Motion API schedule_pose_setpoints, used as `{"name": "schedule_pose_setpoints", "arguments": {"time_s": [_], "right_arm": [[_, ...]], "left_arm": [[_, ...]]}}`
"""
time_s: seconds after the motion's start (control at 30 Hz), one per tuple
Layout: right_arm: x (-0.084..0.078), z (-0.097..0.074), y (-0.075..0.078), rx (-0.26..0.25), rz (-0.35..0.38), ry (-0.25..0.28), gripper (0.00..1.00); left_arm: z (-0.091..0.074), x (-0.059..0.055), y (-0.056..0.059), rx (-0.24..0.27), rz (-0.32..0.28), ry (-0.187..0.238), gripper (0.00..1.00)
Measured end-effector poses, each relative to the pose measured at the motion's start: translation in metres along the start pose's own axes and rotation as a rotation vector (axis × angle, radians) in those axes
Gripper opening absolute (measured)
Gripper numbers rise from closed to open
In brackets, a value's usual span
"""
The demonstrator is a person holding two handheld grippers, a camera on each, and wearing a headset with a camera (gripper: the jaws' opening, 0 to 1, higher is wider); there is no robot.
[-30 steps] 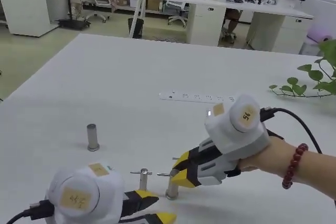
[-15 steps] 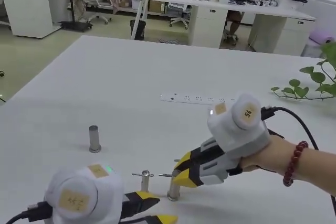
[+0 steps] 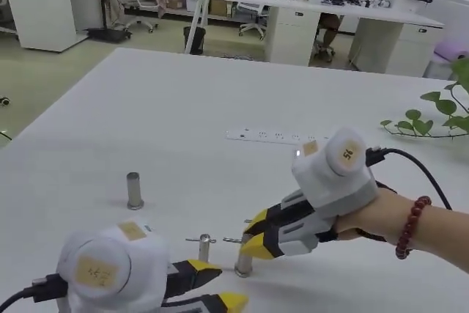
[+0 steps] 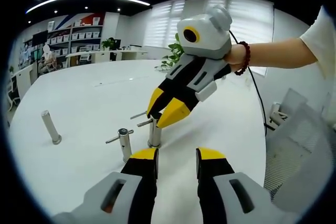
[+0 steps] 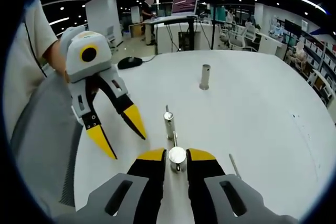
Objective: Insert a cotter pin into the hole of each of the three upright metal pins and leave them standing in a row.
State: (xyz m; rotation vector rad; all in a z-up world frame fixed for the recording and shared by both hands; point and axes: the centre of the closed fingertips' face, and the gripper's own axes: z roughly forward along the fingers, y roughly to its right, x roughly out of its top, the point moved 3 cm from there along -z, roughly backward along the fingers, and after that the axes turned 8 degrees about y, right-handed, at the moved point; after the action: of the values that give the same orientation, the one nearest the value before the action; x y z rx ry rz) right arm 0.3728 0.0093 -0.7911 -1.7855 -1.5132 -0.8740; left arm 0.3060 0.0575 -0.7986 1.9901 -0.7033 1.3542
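Three upright metal pins stand in a row on the white table (image 3: 183,108). The left pin (image 3: 134,190) (image 5: 205,77) has nothing through it. A cotter pin crosses the top of the middle pin (image 3: 204,248) (image 4: 125,144). At the right pin (image 3: 243,264) (image 4: 154,135), my right gripper (image 3: 254,235) (image 5: 177,157) is closed down on a cotter pin (image 3: 233,240). Its tip pokes out past that pin, and the jaw tips flank the pin's top. My left gripper (image 3: 220,285) (image 4: 177,156) hovers open just in front of the middle pin, holding nothing.
A white power strip (image 3: 277,137) lies further back on the table. A leafy plant (image 3: 432,119) sits at the right edge. The right gripper's black cable (image 3: 410,166) trails to the right. Office desks and chairs stand beyond the table.
The right gripper stays at the right pin, barely shifted. The left gripper has sunk slightly toward the bottom left. The head camera moved a little.
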Motion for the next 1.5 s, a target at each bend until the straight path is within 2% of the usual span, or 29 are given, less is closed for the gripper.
{"name": "schedule_pose_setpoints", "arguments": {"time_s": [0.17,0.4,0.67,0.83,0.9,1.07,1.33,1.5], "right_arm": [[0.003,0.000,-0.001,0.001,0.001,0.009,0.23],[0.017,0.000,-0.004,0.007,0.008,0.047,0.30],[0.037,0.007,0.000,-0.012,0.048,0.103,0.36],[0.049,0.017,0.004,-0.025,0.048,0.119,0.37],[0.053,0.022,0.007,-0.044,0.026,0.119,0.37],[0.066,0.036,0.013,-0.073,0.032,0.143,0.37],[0.084,0.063,0.026,-0.124,0.021,0.198,0.37],[0.091,0.077,0.034,-0.148,0.030,0.230,0.37]], "left_arm": [[-0.004,0.003,0.000,0.003,0.001,0.009,0.30],[-0.015,0.010,0.000,0.017,0.005,0.028,0.35],[-0.030,0.017,0.001,0.033,0.021,0.054,0.46],[-0.038,0.017,-0.004,0.056,0.013,0.063,0.52],[-0.041,0.016,-0.006,0.062,-0.004,0.060,0.53],[-0.048,0.017,-0.009,0.079,-0.003,0.066,0.59],[-0.058,0.019,-0.015,0.108,0.001,0.077,0.69],[-0.065,0.017,-0.019,0.119,-0.028,0.078,0.75]]}}
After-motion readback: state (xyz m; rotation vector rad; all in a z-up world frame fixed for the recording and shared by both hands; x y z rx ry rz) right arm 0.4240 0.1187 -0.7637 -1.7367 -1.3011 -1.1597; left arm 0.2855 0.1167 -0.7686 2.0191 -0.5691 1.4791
